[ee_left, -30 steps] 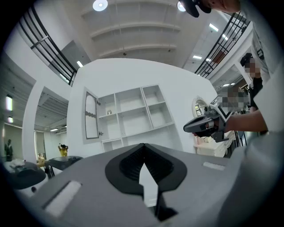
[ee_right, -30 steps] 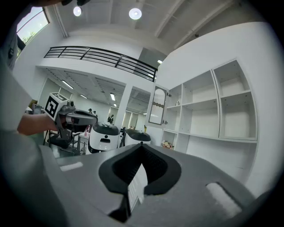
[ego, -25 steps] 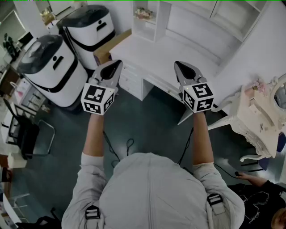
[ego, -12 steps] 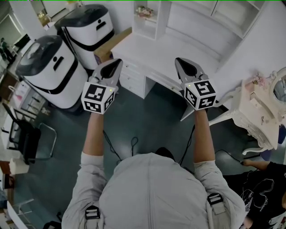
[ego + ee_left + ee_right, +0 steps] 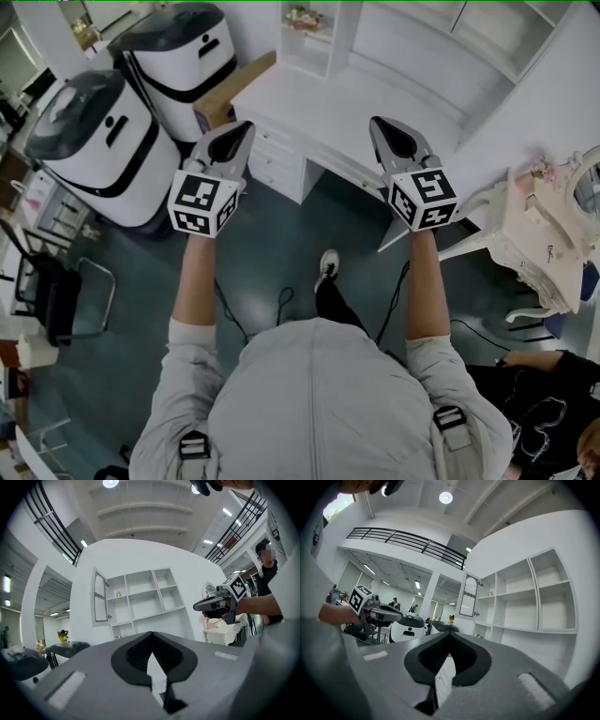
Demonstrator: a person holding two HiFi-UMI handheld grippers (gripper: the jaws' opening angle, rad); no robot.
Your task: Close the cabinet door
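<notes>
The tall thin white cabinet door with a glass panel point(image 5: 100, 597) stands open. It hangs at the top left corner of the big white shelf unit with square boxes point(image 5: 140, 597) and sticks out from it. A little knob sits low on its edge. The door is up ahead of me, and neither of my tools is touching it.

My left gripper point(image 5: 234, 141) points level at the shelves. Its two jaws are closed together and there is nothing between them. My right gripper point(image 5: 386, 136) points the same way beside it. Its jaws look closed too, and they hold nothing. Each one has a cube with black and white squares at the back, just in front of my hand.

Under the shelves is a white desk with drawers point(image 5: 375, 94). To the left stand two big round white machines with black lids point(image 5: 89, 141). To the right is a cream carved dresser point(image 5: 544, 234). My white shoe point(image 5: 327, 265) is on the dark green floor point(image 5: 272, 234). Another person in black point(image 5: 534, 403) is by my right side.
</notes>
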